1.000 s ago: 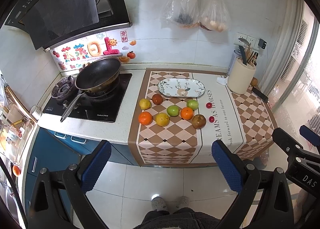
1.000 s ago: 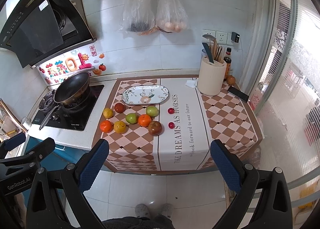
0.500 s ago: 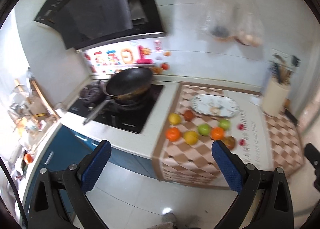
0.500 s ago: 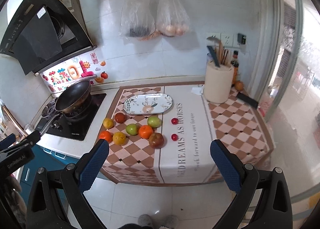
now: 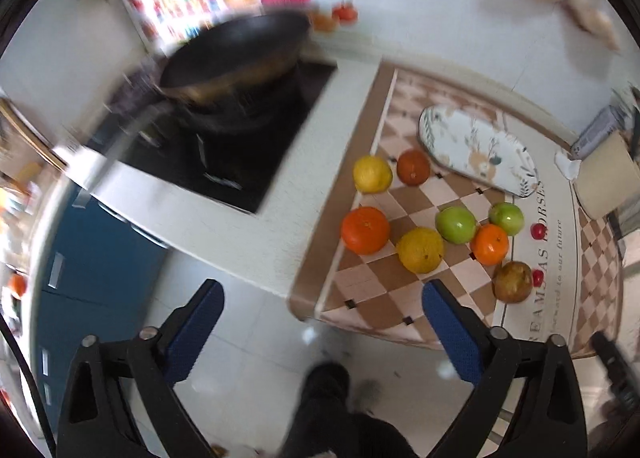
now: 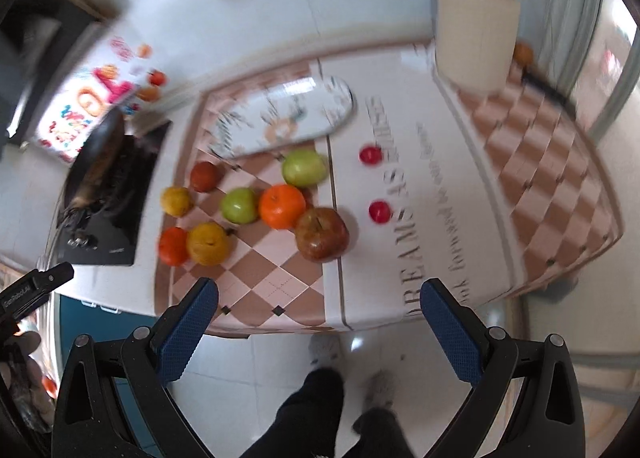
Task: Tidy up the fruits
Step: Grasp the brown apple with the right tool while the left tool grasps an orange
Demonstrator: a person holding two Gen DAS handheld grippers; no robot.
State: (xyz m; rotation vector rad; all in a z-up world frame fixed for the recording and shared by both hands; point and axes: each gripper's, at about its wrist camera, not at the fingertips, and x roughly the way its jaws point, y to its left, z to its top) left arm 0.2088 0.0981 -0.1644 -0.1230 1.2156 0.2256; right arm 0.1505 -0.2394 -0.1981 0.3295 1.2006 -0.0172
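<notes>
Several fruits lie on the checkered cloth [image 5: 360, 286]: an orange [image 5: 365, 230], a lemon [image 5: 372, 174], a yellow fruit [image 5: 420, 250], a green apple [image 5: 456, 223], and a brownish apple [image 5: 513, 281]. An empty oval patterned plate [image 5: 476, 153] sits behind them. My left gripper [image 5: 320, 298] hangs over the counter's front edge, its jaws wide but closing with nothing between them. My right gripper [image 6: 318, 294] is open and empty, just in front of the brownish apple [image 6: 322, 234] and an orange [image 6: 282, 205]. Two small red fruits [image 6: 379, 211] lie to the right of the plate [image 6: 284, 117].
A black wok [image 5: 236, 45] sits on the stove at the left. A cream utensil holder [image 6: 476, 37] stands at the back right. Blue cabinets [image 5: 92, 258] are under the counter. The person's legs [image 6: 320, 398] and the tiled floor show below.
Both grippers have dropped down and forward toward the counter, so the fruits now appear much larger and closer. The left view has swung over the counter's left part.
</notes>
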